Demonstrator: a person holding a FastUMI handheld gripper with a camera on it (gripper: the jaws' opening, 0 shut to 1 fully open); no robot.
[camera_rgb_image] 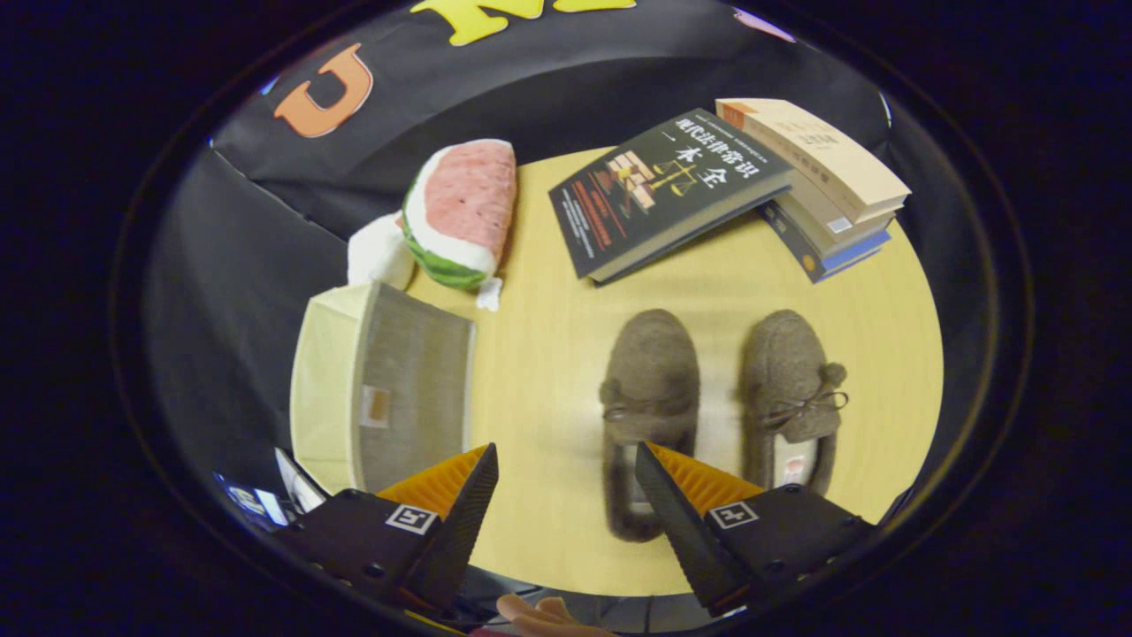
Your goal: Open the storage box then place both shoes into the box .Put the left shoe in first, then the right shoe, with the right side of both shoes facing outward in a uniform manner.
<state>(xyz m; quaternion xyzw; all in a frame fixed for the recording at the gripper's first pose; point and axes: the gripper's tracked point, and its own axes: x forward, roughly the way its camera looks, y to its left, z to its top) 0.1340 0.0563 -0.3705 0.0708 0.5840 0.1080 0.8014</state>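
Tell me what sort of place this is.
Probably a staged recording booth, not a home: a small wooden table against a black cloth wall, set with household props, two shoes, books. The gripper hangs open above.

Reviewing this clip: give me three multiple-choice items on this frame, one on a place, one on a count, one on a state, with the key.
1. What lies just behind the storage box?
A. watermelon plush toy
B. stack of books
C. mug

2. How many shoes rest on the table?
A. one
B. two
C. three

3. How is the gripper?
A. shut on a shoe
B. open, holding nothing
C. shut on the box

Key: 1 A, the watermelon plush toy sits beyond the box. 2 B, left shoe and right shoe. 3 B, fingers apart over bare table.
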